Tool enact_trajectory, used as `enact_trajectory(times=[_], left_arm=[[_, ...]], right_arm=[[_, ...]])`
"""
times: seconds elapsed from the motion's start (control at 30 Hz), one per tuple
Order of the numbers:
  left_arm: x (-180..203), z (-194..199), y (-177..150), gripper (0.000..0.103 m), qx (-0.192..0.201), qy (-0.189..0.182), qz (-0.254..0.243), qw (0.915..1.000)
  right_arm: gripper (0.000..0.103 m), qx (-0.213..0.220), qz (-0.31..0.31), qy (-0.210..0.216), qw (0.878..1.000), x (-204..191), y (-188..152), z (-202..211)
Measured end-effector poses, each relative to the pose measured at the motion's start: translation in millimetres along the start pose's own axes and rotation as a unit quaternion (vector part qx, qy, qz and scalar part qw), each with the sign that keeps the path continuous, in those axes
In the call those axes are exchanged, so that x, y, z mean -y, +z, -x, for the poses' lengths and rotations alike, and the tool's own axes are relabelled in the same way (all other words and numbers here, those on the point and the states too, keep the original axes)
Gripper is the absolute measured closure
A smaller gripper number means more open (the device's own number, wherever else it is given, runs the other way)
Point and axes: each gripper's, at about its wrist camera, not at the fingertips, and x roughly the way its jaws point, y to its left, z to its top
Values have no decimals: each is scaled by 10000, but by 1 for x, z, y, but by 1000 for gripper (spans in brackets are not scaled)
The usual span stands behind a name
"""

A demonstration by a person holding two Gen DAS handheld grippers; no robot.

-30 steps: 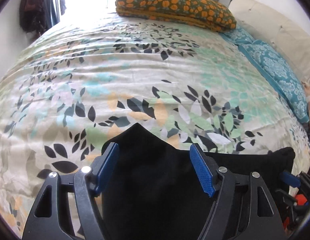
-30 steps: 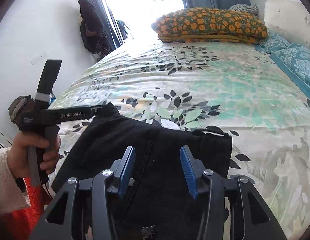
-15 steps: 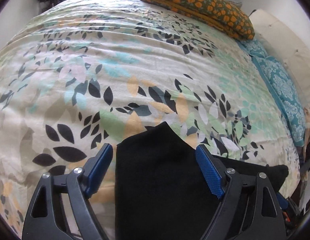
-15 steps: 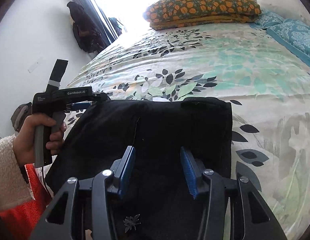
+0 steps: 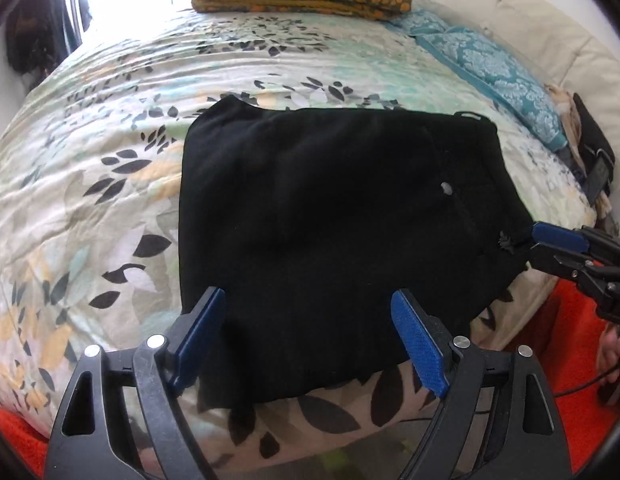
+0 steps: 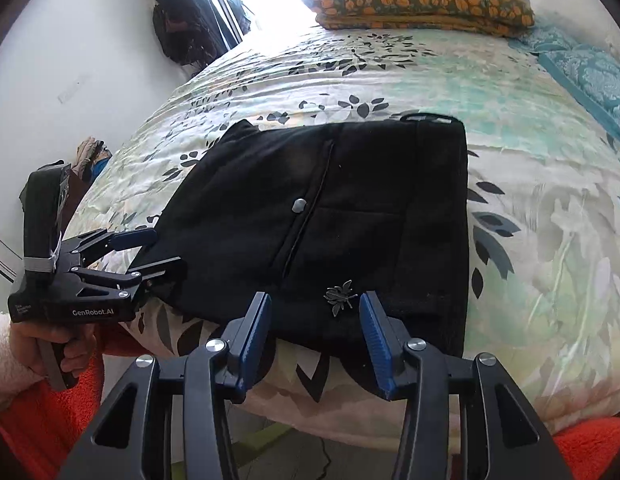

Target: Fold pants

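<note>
Both the left gripper (image 5: 306, 336) and the right gripper (image 6: 314, 332) stand apart, empty, at the bed's (image 6: 550, 240) near edge. Best lift clear without snagging. The folded black fabric pants (image 6: 350, 208) lie near that edge, roughly square, waistband toward the right side.

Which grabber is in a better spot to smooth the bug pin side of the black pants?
Probably the right gripper: the bug pin on the black pants lies just ahead of its open jaws, while the left gripper is over the other side.
</note>
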Motion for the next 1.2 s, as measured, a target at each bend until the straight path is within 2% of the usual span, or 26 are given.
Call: enact_trajectory(times=[0.07, 0.1, 0.13, 0.2, 0.27, 0.37, 0.5, 0.7, 0.83, 0.93, 1.03, 1.1, 1.2], left_arm=[[-2, 15, 0, 17, 218, -120, 181, 9995], [-1, 15, -1, 17, 234, -96, 142, 9996], [1, 9, -3, 17, 131, -71, 49, 9999], [1, -13, -11, 17, -349, 94, -68, 9993], [2, -10, -16, 17, -256, 292, -101, 9992], [4, 10, -12, 17, -177, 295, 10, 9994], [5, 25, -11, 17, -57, 638, 99, 9979], [6, 26, -16, 17, -113, 995, -52, 9950], [-1, 26, -17, 17, -161, 1007, 6, 9948], [-22, 29, -9, 17, -179, 737, 259, 9968], [-60, 34, 4, 17, -149, -26, 870, 9961], [-84, 26, 13, 17, -235, -532, 1156, 9916], [-101, -3, 24, 17, -503, -910, 1222, 9870]], right_arm=[[55, 131, -15, -42, 9999, -2, -4, 10], [54, 50, -13, -120, 9999, -1, -7, 6], [53, -139, -38, -240, 9996, 2, -12, -3], [53, -599, -277, -383, 9971, 13, -22, -23], [53, -759, -551, -488, 9944, 22, -26, -22], [52, -233, -615, -552, 9963, 25, -23, 7], [31, 261, -652, -784, 9944, 24, -24, 33], [30, 245, -850, -905, 9920, 32, -23, 30], [30, 267, -773, -883, 9927, 30, -23, 31], [30, 258, -788, -602, 9947, 34, -19, 32], [28, 292, -1087, -109, 9936, 60, -5, 37], [12, 194, -1342, 223, 9905, 86, 9, 31], [11, -229, -1567, 718, 9848, 113, 25, -2]])
